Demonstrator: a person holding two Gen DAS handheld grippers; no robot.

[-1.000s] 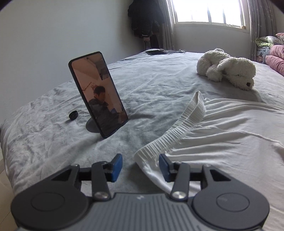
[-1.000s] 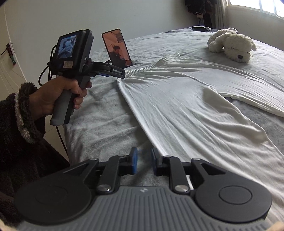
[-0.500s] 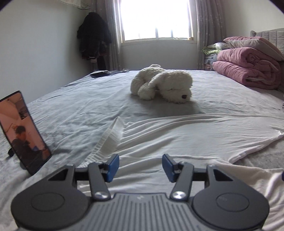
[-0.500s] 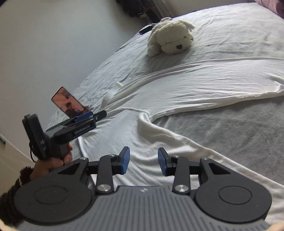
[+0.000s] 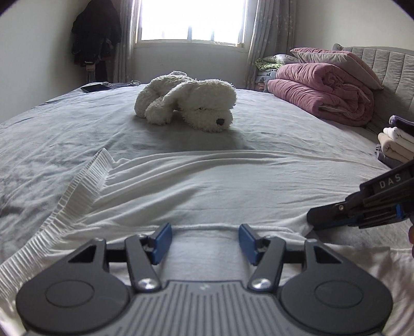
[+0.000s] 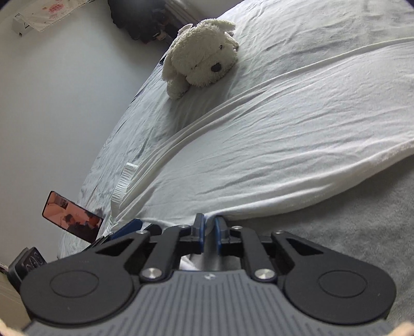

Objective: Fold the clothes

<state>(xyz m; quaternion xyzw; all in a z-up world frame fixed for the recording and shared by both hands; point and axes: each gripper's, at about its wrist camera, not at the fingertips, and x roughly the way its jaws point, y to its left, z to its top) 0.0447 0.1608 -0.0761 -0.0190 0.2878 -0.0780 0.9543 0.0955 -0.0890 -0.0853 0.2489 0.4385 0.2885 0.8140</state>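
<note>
daylight entering through window, glass blowing out to white; plush dog casting soft shadow toward camera on bed; fisheye bending edges, corners vignetting dark; both views staying sharp, near housings slightly softening.

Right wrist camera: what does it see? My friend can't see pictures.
The right gripper pinches the edge of a white garment spread on a grey bed. A fluffy white toy dog lies beyond, and a propped-up phone stands at left.
</note>
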